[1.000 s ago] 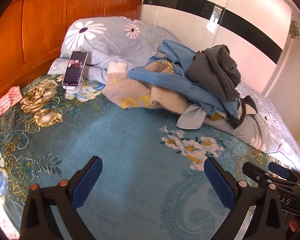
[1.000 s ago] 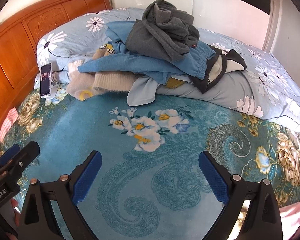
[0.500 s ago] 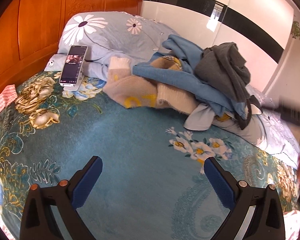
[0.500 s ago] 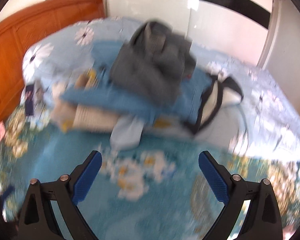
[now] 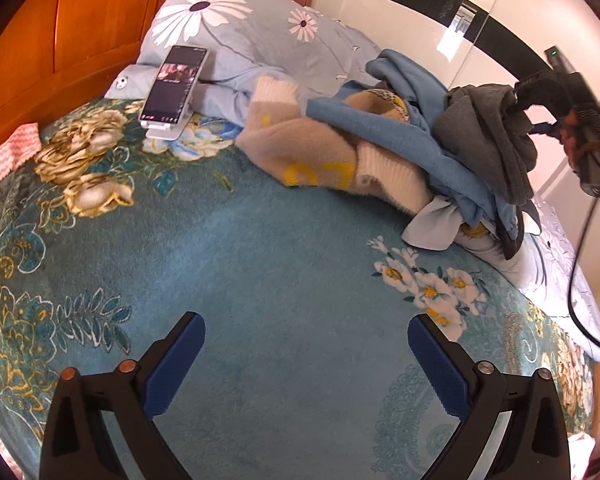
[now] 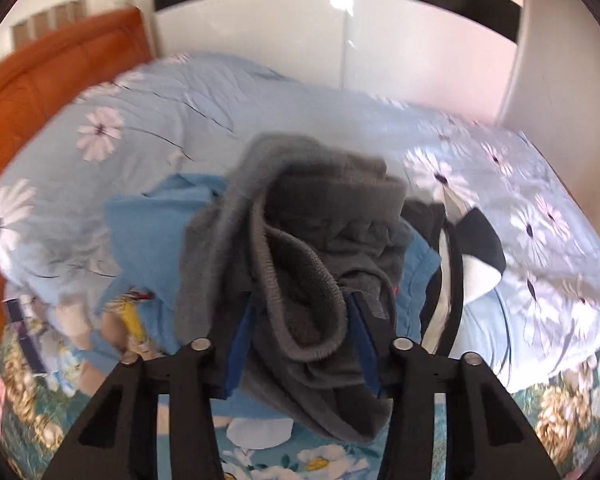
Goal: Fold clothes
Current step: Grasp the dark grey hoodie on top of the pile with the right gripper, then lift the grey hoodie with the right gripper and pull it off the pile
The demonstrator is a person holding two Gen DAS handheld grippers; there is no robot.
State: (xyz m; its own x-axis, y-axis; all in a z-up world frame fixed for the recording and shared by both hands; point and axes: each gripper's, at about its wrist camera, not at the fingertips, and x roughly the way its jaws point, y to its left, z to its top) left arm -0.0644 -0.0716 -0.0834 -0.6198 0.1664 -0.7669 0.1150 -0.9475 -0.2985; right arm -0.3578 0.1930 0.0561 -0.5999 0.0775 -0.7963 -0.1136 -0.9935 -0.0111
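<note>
- In the blurred right wrist view, our right gripper (image 6: pixel 300 344) has just been closing its jaws; the blue pads now pinch a fold of the dark grey garment (image 6: pixel 316 264), which hides the fingertips.
- Our left gripper (image 5: pixel 306 364) holds its fingers wide with nothing between them, low in its frame over the teal floral blanket (image 5: pixel 260 264).
- The grey garment tops the clothes pile (image 5: pixel 380 148) at the upper right, with blue and beige pieces under it.
- A phone (image 5: pixel 174 84) leans against the daisy-print quilt (image 5: pixel 240 28), upper left.
- At the right edge, a hand on the right gripper is partly cut off.
</note>
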